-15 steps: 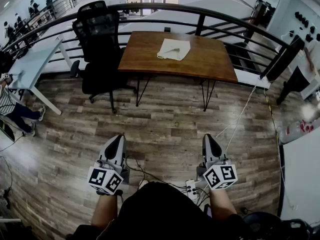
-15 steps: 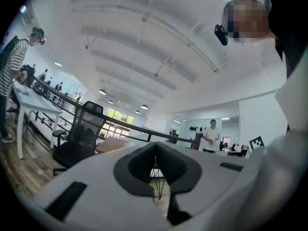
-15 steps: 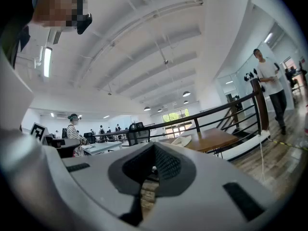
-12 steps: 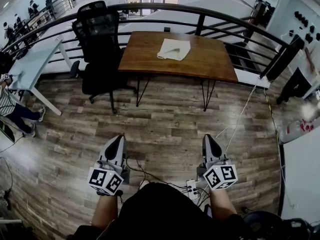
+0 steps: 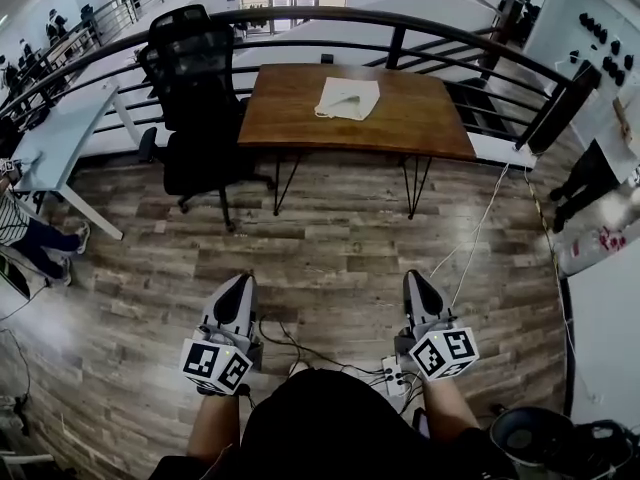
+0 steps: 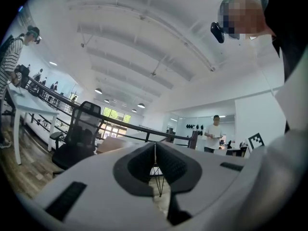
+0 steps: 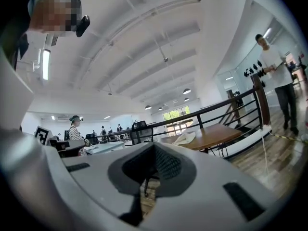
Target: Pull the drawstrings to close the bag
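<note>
Not started — bag untouched on surface, well apart from left gripper and right gripper; both jaws pressed together, empty. Drawstring pull all pending.

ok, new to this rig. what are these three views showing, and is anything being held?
No robot here: a person holds a two-jaw gripper in each hand. The head view looks down from the person's head at the left gripper and right gripper, low over the floor. The other two views ride on the grippers, each looking along its own jaws. Both pairs of jaws are shut, nothing between them. Ahead stands a table with the bag lying on it, far from both grippers. A chair stands at the table's left.
</note>
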Motion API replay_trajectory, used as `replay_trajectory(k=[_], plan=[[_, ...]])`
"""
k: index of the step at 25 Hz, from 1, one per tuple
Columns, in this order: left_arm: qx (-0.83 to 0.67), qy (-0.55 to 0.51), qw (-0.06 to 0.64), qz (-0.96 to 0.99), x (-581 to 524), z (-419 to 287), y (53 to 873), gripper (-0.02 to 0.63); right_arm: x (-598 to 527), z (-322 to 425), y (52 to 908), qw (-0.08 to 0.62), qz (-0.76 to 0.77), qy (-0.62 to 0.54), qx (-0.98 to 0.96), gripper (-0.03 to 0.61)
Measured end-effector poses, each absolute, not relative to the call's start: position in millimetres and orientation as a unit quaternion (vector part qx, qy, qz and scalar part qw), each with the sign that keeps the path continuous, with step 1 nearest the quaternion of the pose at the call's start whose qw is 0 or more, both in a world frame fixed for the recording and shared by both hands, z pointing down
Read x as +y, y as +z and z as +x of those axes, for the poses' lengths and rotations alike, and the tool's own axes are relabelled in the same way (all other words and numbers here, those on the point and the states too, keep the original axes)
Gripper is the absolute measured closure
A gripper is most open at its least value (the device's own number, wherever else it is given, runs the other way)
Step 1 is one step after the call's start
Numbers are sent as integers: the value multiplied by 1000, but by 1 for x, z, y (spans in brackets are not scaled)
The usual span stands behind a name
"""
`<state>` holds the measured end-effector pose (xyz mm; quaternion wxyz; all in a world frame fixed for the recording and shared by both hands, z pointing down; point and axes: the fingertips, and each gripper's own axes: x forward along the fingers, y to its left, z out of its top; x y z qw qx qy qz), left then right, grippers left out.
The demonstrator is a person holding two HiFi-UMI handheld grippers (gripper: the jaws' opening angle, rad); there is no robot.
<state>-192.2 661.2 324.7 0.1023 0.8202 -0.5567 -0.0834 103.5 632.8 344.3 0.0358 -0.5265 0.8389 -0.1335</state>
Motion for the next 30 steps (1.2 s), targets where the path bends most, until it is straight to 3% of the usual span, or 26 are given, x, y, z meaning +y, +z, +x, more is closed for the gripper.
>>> replay_trajectory(k=[3, 5, 7, 8, 9, 10, 12, 19, 30], plan=[[-545, -83, 107, 827, 660, -195, 324, 597, 634, 95, 338, 47, -537, -130, 832, 583], [-538, -88, 112, 831, 660, -198, 324, 580, 637, 88, 333, 47, -541, -124, 831, 529], [-534, -89, 112, 833, 658, -201, 325, 570, 640, 81, 330, 49, -541, -118, 831, 528], [-534, -87, 112, 834, 657, -202, 326, 532, 642, 78, 328, 51, -540, -114, 832, 510], [-536, -86, 112, 833, 655, -204, 327, 442, 643, 74, 326, 55, -536, -110, 835, 446], [-540, -87, 113, 830, 653, -205, 327, 358, 644, 72, 322, 59, -532, -104, 838, 332], [-551, -94, 114, 821, 648, -211, 325, 332, 641, 71, 315, 67, -532, -92, 839, 276], [-563, -87, 107, 815, 613, -213, 328, 327, 594, 80, 317, 79, -536, -89, 836, 262], [-587, -78, 82, 801, 487, -158, 321, 328, 451, 152, 314, 96, -532, -72, 838, 285]])
